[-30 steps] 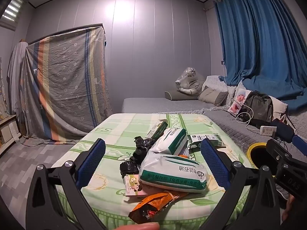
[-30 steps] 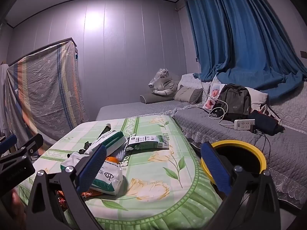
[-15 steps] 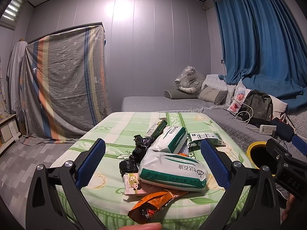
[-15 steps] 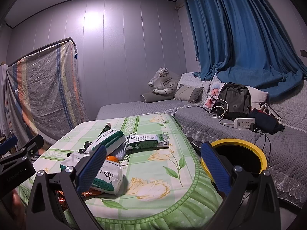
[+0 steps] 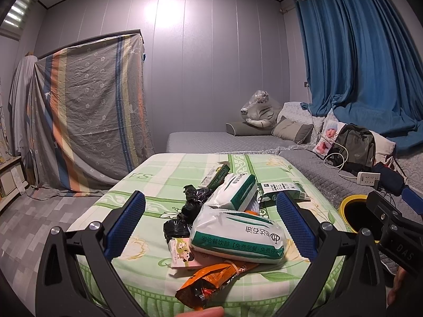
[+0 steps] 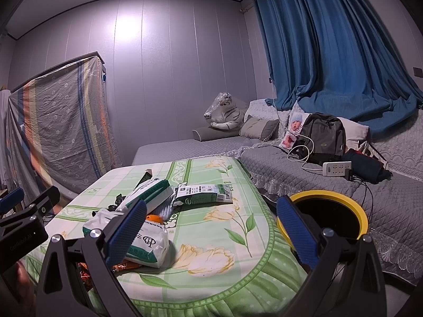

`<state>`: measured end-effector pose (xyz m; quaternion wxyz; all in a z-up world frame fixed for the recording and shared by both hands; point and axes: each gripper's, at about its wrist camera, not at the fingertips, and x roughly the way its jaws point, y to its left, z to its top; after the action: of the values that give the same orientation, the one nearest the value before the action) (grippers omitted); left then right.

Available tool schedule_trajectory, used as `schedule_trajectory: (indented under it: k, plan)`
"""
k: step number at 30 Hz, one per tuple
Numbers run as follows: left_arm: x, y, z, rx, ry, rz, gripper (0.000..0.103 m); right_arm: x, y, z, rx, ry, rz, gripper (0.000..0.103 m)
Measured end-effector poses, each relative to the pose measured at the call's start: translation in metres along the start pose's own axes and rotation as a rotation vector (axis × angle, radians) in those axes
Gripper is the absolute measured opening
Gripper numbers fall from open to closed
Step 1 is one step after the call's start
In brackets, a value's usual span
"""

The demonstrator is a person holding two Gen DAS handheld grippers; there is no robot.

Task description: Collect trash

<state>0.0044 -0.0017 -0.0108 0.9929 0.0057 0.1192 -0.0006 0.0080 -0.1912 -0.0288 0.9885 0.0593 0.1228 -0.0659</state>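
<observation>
Honestly, almost nothing has changed over the last second: both views match the earlier ones bar a slight drift of the cameras, so I read this as the pause before the first pick, with no trash collected yet. My left gripper (image 5: 210, 220) hangs over the near end of the table (image 5: 164, 177) with its blue pads spread wide and nothing between them, framing the heap: a big white-and-green packet (image 5: 238, 236) on top, an orange wrapper (image 5: 211, 281) poking out at the table edge, a crumpled black bag (image 5: 191, 206) behind. My right gripper (image 6: 210, 228) is likewise spread and empty, with the yellow-rimmed bin (image 6: 351, 211) just off the table's right side. What I can't make out: the orange wrapper is mostly hidden behind my left finger in the right view, the pink card (image 5: 182, 251) is half buried, and the bin's inside is plain black.
</observation>
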Motion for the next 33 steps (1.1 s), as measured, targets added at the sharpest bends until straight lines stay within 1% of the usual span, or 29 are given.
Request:
schedule_trajectory:
  k: [13, 14, 33]
  plan:
    - [0.0028, -0.0003, -0.0022, 0.001, 0.003, -0.002, 0.095, -0.0001, 0.0004, 0.0050, 0.000, 0.002, 0.000, 0.095]
    - [0.0036, -0.0005, -0.0031, 0.000, 0.004, -0.003, 0.095, 0.0014, 0.0001, -0.0021, 0.000, 0.002, 0.001, 0.095]
    - [0.0088, -0.0052, -0.0057, 0.003, 0.004, -0.010, 0.095, 0.0009, -0.0015, -0.0035, 0.004, 0.002, 0.001, 0.095]
